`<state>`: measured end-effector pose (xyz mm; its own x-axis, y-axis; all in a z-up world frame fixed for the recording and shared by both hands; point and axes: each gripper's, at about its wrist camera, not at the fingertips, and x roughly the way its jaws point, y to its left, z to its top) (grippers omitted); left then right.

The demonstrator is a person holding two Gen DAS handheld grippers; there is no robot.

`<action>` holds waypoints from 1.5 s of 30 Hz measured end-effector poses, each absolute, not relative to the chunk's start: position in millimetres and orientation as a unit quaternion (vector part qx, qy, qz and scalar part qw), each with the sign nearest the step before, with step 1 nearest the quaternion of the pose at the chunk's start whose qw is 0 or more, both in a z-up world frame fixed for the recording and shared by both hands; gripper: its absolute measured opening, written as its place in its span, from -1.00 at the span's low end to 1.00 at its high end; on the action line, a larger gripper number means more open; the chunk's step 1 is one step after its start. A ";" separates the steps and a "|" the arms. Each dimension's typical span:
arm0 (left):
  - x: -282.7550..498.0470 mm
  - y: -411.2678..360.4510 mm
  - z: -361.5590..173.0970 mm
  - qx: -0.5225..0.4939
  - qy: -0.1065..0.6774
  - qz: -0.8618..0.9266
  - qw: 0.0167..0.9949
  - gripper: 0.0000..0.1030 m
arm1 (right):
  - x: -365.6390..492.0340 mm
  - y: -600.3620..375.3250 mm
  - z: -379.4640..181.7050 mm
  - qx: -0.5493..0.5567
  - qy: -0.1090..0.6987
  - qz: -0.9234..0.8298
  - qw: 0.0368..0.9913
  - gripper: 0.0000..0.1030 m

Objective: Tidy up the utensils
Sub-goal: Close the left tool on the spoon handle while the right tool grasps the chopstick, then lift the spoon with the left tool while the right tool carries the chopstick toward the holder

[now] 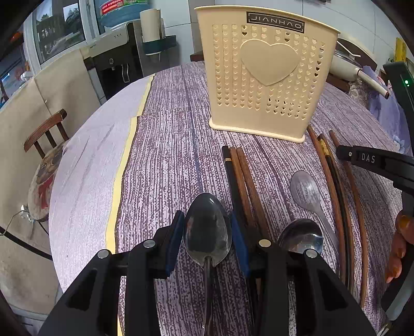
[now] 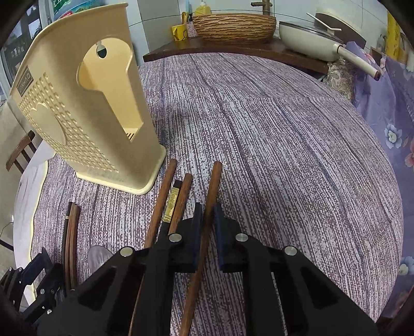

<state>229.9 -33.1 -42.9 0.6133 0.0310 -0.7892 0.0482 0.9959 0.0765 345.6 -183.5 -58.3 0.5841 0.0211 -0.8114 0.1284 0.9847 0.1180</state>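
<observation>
A cream utensil holder [image 1: 266,77] with a heart on its front stands upright on the purple cloth; it also shows in the right wrist view [image 2: 85,121]. My left gripper [image 1: 208,226] is open, its blue pads on either side of a metal spoon [image 1: 207,230] lying on the cloth. Two more spoons [image 1: 305,191] lie to its right, between groups of brown and black chopsticks [image 1: 243,181]. My right gripper [image 2: 207,217] has its pads narrowly around a brown chopstick [image 2: 211,196], with a small gap showing. More chopsticks [image 2: 165,196] lie to its left.
A wooden shelf [image 2: 233,49] behind the table carries a woven bowl [image 2: 234,24] and a white pan [image 2: 310,33]. A wooden chair [image 1: 44,134] stands left of the table. A water dispenser [image 1: 113,54] stands at the back left. Floral fabric [image 2: 388,116] lies at the right.
</observation>
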 end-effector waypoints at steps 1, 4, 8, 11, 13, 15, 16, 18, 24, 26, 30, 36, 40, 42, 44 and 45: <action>230.2 -32.5 -41.4 0.043 0.438 -0.007 0.898 -0.28 | 345.5 -185.4 -58.6 0.090 0.454 -0.026 0.886 -0.82; 230.3 -29.9 -34.1 0.035 0.430 -0.016 0.902 -0.28 | 344.6 -190.8 -58.0 0.112 0.450 -0.017 0.886 -0.83; 231.8 -23.6 -22.0 0.014 0.420 -0.035 0.907 -0.28 | 338.3 -195.9 -47.5 0.127 0.432 -0.002 0.893 -0.84; 232.3 -22.2 -11.2 0.006 0.408 -0.046 0.912 -0.28 | 331.5 -199.0 -32.9 0.135 0.413 0.013 0.901 -0.84; 232.5 -21.3 -3.5 0.000 0.399 -0.054 0.915 -0.28 | 325.4 -200.8 -21.2 0.138 0.396 0.021 0.907 -0.83; 232.3 -19.6 3.4 -0.008 0.391 -0.064 0.918 -0.28 | 318.8 -203.3 -9.9 0.144 0.383 0.032 0.912 -0.84; 232.5 -19.5 7.4 -0.010 0.386 -0.068 0.920 -0.28 | 313.9 -203.0 -3.4 0.143 0.374 0.034 0.916 -0.84; 233.4 -19.4 13.5 -0.008 0.377 -0.071 0.923 -0.28 | 307.8 -203.7 7.5 0.141 0.360 0.042 0.921 -0.84; 232.9 -17.5 30.0 -0.021 0.354 -0.084 0.931 -0.28 | 287.7 -204.1 36.2 0.132 0.326 0.058 0.934 -0.83; 232.7 -16.0 33.2 -0.028 0.345 -0.087 0.934 -0.28 | 282.5 -203.7 40.9 0.128 0.320 0.061 0.937 -0.83; 234.3 -21.1 34.1 -0.021 0.341 -0.090 0.935 -0.28 | 273.7 -204.8 49.5 0.123 0.307 0.059 0.942 -0.83; 236.6 -20.3 28.6 -0.022 0.341 -0.085 0.936 -0.28 | 266.7 -208.4 54.0 0.123 0.301 0.058 0.944 -0.83; 236.4 -16.7 25.4 -0.024 0.342 -0.079 0.936 -0.28 | 264.6 -209.7 54.9 0.123 0.297 0.055 0.945 -0.83; 235.5 -15.5 26.2 -0.024 0.341 -0.078 0.936 -0.28 | 264.3 -210.8 55.6 0.125 0.296 0.056 0.945 -0.83; 233.4 -14.5 29.2 -0.026 0.337 -0.079 0.938 -0.28 | 263.5 -209.7 56.5 0.125 0.294 0.057 0.946 -0.83; 232.2 -14.0 31.3 -0.026 0.334 -0.080 0.939 -0.28 | 262.8 -209.8 57.7 0.126 0.293 0.058 0.946 -0.83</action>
